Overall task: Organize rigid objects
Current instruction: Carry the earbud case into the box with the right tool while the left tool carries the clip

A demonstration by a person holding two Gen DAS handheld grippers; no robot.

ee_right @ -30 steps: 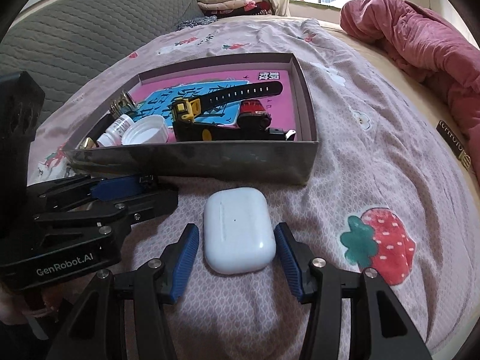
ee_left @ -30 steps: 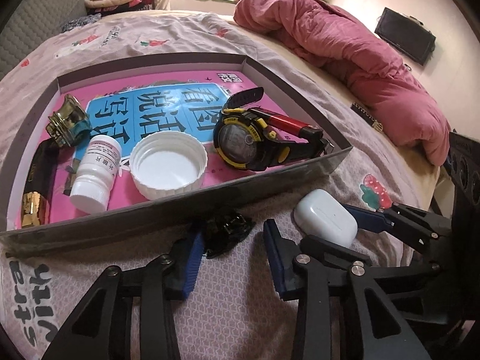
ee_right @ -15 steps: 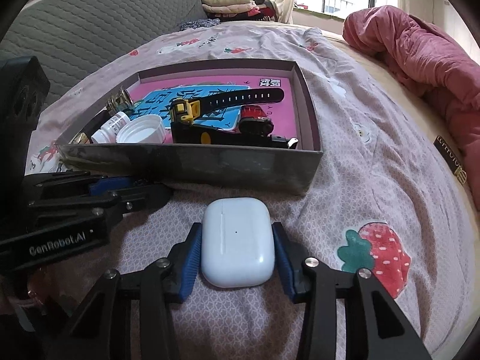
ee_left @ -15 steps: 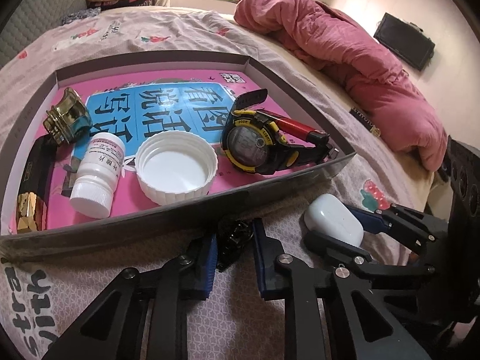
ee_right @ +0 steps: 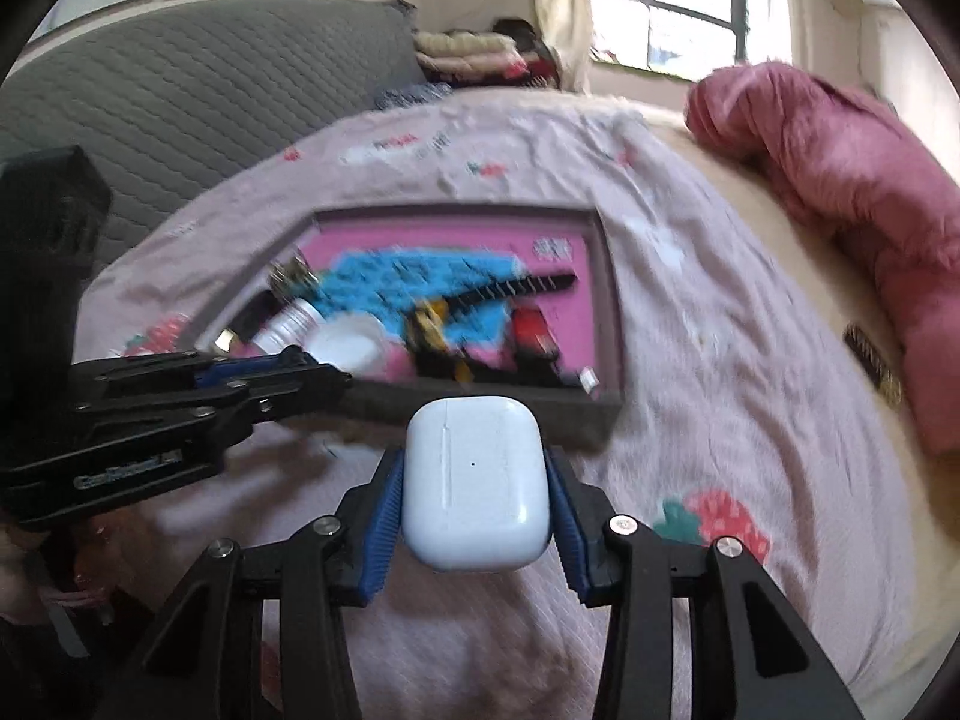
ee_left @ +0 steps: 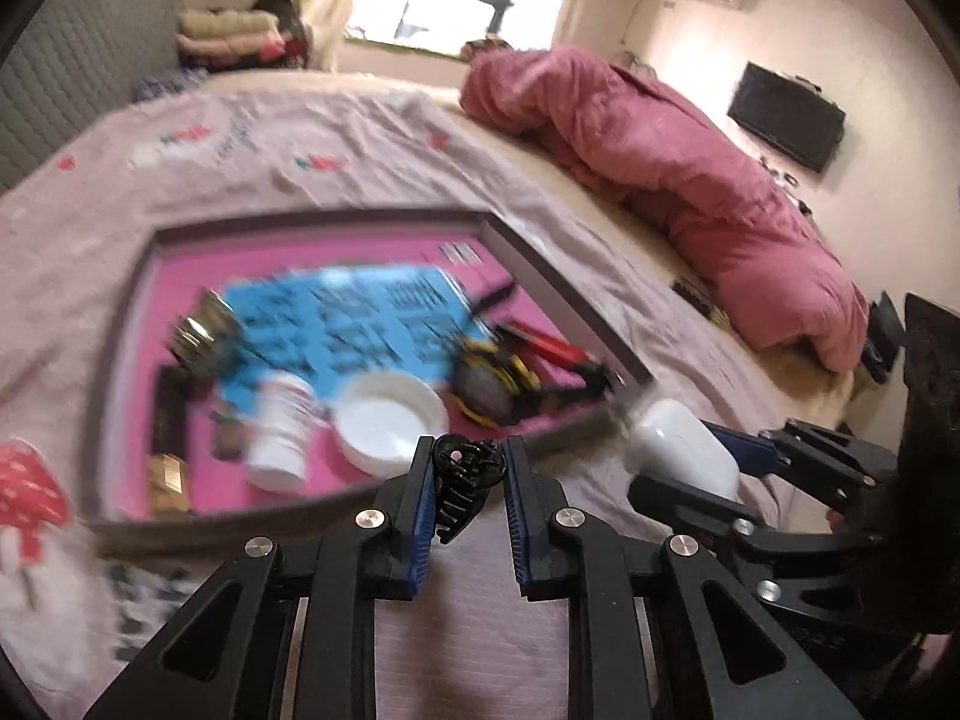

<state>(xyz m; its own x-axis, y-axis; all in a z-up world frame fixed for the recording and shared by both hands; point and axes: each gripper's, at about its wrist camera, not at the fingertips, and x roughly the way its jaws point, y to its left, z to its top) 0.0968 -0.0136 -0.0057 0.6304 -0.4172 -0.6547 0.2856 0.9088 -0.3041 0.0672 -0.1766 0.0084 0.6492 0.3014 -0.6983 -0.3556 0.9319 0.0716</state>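
Note:
My left gripper (ee_left: 465,483) is shut on a small black hair claw clip (ee_left: 463,477), held above the bedspread just short of the box's near wall. My right gripper (ee_right: 474,480) is shut on a white earbud case (ee_right: 476,480), also lifted off the bed; the same earbud case (ee_left: 681,450) shows to the right in the left wrist view. Ahead lies a shallow grey box (ee_left: 570,306) with a pink and blue lining. In it are a white pill bottle (ee_left: 279,432), a white lid (ee_left: 390,423), a black and yellow watch (ee_left: 492,387) and a red tool (ee_left: 549,348).
The box sits on a bed with a pink strawberry-print cover (ee_right: 690,312). A rumpled red quilt (ee_left: 690,180) is heaped at the right. A grey padded headboard (ee_right: 198,96) is at the back left, folded cloth by the window. The left gripper's body (ee_right: 150,414) crosses the right view.
Both grippers closed, the left on the hair clip and the right on the earbud case, and then rose off the bedspread with them. The view is now blurred from motion.

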